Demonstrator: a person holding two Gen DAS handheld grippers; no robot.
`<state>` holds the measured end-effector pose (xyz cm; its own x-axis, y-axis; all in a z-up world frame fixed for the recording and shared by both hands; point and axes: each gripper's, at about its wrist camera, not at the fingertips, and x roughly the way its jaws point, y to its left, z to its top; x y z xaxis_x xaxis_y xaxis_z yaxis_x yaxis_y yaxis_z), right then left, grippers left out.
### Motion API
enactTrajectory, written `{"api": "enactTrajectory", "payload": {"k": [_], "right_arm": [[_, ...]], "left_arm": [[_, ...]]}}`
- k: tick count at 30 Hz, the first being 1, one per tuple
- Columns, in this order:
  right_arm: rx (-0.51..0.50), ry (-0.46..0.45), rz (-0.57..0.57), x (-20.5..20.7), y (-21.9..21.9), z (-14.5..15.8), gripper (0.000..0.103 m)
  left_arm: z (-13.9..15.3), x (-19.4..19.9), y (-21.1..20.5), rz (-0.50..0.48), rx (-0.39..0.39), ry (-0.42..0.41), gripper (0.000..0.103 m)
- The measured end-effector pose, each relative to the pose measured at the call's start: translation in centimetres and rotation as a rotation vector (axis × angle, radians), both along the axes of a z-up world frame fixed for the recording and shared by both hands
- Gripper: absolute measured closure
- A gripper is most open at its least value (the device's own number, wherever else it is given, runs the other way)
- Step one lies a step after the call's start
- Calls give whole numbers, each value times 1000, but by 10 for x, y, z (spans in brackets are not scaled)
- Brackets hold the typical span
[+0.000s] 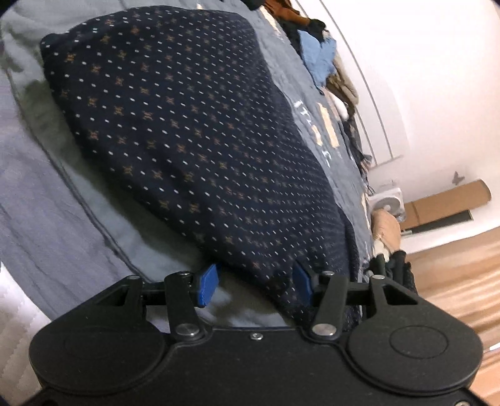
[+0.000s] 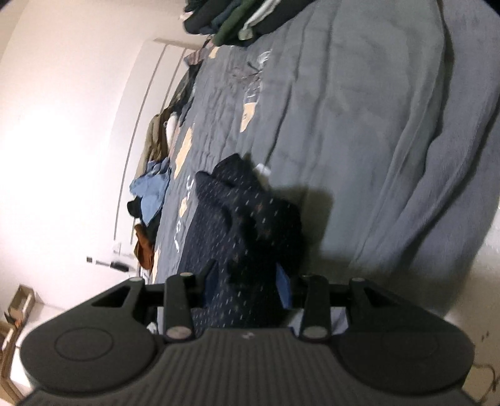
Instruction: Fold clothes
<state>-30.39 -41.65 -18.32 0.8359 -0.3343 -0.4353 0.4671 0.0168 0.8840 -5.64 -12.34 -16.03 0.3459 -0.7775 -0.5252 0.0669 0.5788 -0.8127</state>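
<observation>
A navy garment (image 1: 187, 131) with small white and tan marks lies spread flat on the grey bed cover (image 1: 47, 203). My left gripper (image 1: 254, 285) is at its near corner. That corner lies between the jaws and over the right blue pad (image 1: 301, 285), while the left pad (image 1: 207, 285) stands bare and apart from the cloth, so this gripper is open. In the right wrist view the same garment (image 2: 250, 218) is bunched into a dark heap. It fills the gap of my right gripper (image 2: 247, 285), with cloth against both fingers.
Loose clothes (image 1: 322, 56) lie heaped along the bed's far side by the white wall, also seen as a blue and brown pile (image 2: 150, 200). A stack of folded dark clothes (image 2: 243, 18) sits at one end of the bed. Wooden floor (image 1: 453, 281) lies beyond the bed's end.
</observation>
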Motion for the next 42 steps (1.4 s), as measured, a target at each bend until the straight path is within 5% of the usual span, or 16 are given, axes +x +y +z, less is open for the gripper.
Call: {"api": "enactTrajectory", "payload": {"k": [5,6,7,8,11,18,22,24,26,28,39,42], "right_arm": [[12,12,-25,2,-4,-4,66],[13,15,-30,3,-4,-5,73],[11,20,-33,3,-4,-5,88],[0,30,-33,4,-4,-5,90],[-15,18,-69,-3,-7,0,96],[-89,5,-134,-13,-19,25,98],[-88,76,-101,-6,-24,17,98],[-70,126,-84,-2,-26,8,97],[-49,136,-81,-3,-25,0,97],[-53,133,-85,-2,-24,0,96],[-69,121,-117,-6,-25,2,96],[-73,124,-126,-7,-25,2,96]], "left_arm": [[-2,2,15,12,5,-6,54],[-1,3,16,7,9,-8,55],[2,5,17,7,18,-18,64],[5,7,17,7,28,-27,78],[8,8,24,17,34,-41,95],[18,0,33,10,29,-80,97],[11,2,34,-12,18,-40,95],[5,1,34,-10,39,-18,89],[4,-1,34,6,51,-13,68],[6,-2,36,24,44,-32,64],[-2,11,78,220,56,25,65],[-3,13,86,218,75,10,84]]}}
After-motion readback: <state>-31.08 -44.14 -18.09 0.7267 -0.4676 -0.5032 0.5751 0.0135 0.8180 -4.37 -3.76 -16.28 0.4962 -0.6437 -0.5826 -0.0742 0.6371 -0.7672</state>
